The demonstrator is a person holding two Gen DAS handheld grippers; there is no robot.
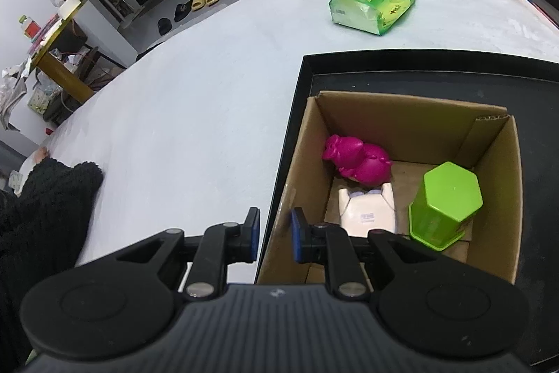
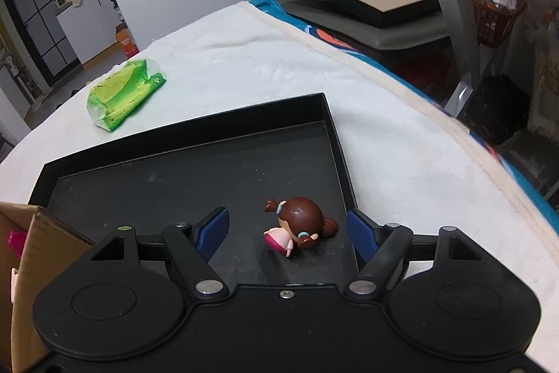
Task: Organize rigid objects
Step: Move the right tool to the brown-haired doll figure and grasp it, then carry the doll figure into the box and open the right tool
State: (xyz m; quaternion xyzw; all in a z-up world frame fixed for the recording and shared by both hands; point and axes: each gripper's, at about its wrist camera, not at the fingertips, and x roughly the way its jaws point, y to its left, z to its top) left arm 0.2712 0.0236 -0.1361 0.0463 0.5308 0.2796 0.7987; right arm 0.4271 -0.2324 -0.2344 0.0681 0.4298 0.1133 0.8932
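Our right gripper (image 2: 288,233) fingers stand open around the fallen doll (image 2: 297,226), lower centre; we should centre, then close gently. Our left gripper (image 1: 276,233) pinches the cardboard box (image 1: 279,219) wall.

Left wrist cam sits right behind the left gripper (image 1: 274,233), looking down at a slant. It is close over the left side of the black tray (image 1: 419,63) and sees into the cardboard box (image 1: 401,121).

Right wrist cam sits behind the right gripper (image 2: 288,233), also slanting down, close over the tray's (image 2: 181,131) right corner.

Both cams see the tray, a bit of the box (image 2: 38,240), the white cloth (image 1: 195,114) and the green pack (image 1: 372,2) far back.
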